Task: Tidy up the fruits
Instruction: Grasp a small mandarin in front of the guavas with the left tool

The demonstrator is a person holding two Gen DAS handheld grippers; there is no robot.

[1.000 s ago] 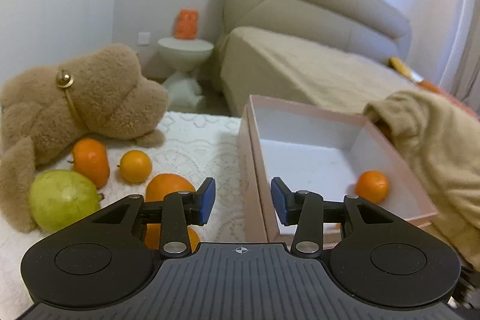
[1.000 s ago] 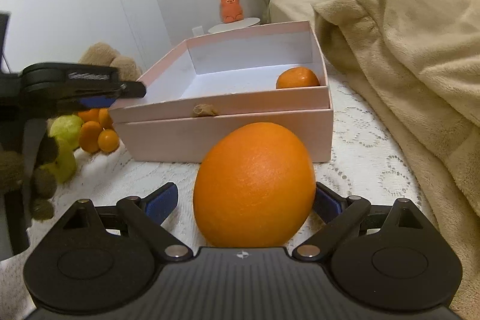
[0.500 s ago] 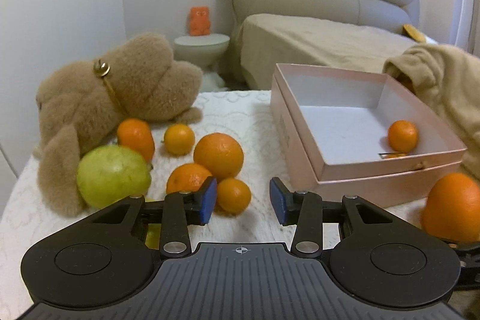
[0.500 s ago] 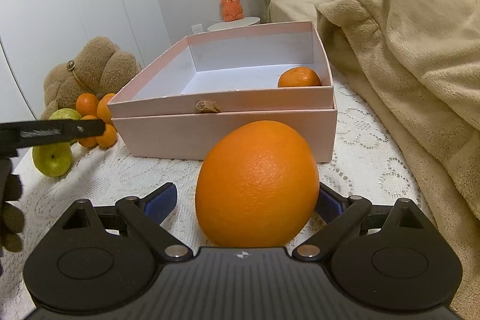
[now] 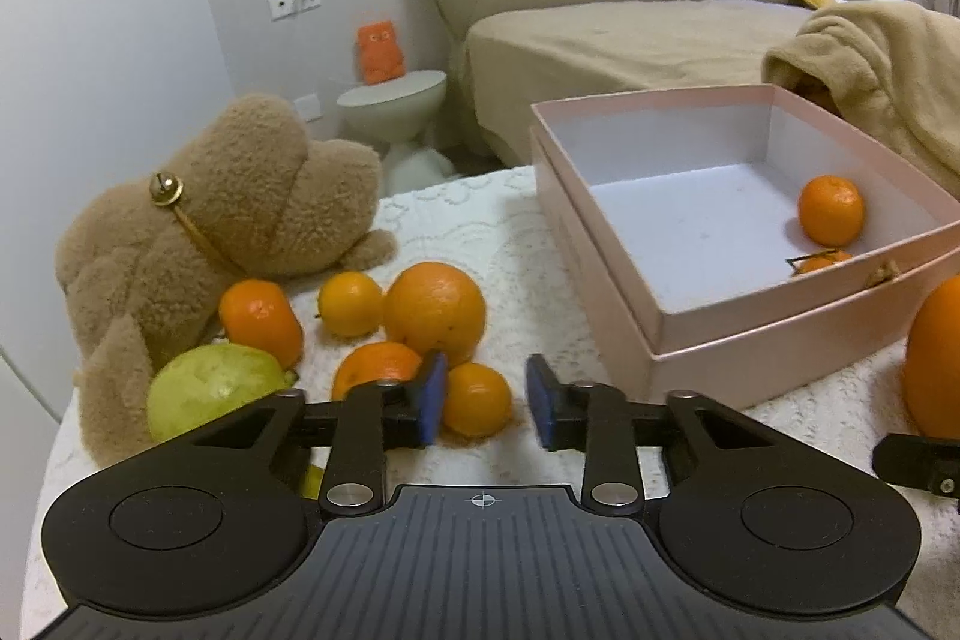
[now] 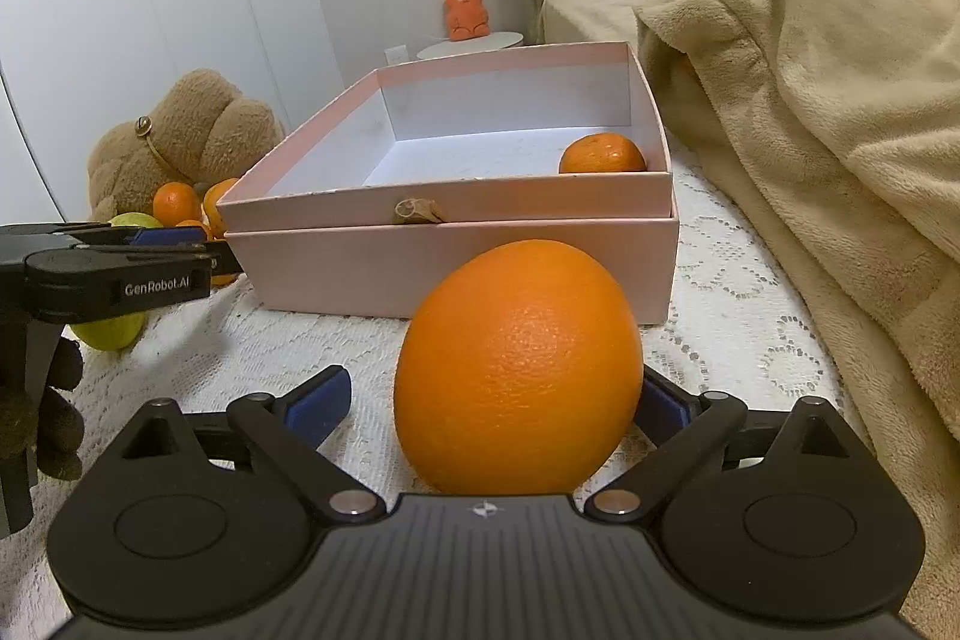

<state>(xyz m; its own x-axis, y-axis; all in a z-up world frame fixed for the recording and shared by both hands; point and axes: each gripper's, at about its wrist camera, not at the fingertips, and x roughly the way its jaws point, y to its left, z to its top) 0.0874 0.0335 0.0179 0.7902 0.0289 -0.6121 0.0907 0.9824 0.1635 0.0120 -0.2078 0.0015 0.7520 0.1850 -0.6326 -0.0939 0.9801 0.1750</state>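
On the lace cloth lie several oranges and mandarins: a big orange [image 5: 435, 310], a small mandarin [image 5: 477, 400] and a green pear [image 5: 210, 388]. My left gripper [image 5: 487, 367] hovers low over this cluster with its jaws closing. The small mandarin sits just beyond the left pad and the right pad stands apart from it. The pink box [image 5: 708, 346] holds one mandarin [image 5: 831, 210]. My right gripper [image 6: 495, 379] is open around a large orange [image 6: 519, 364] resting on the cloth. Its left pad is apart from the orange; whether the half-hidden right pad touches it I cannot tell.
A brown plush toy [image 5: 210, 208] lies behind the fruit at the left. A beige blanket [image 6: 810, 130] is heaped to the right of the box [image 6: 456, 250]. A bed and a small white side table stand beyond the table's far edge.
The left gripper has rolled level and sunk toward the fruit cluster, and its jaws have narrowed near the small mandarin. The right gripper and the large orange have not moved.
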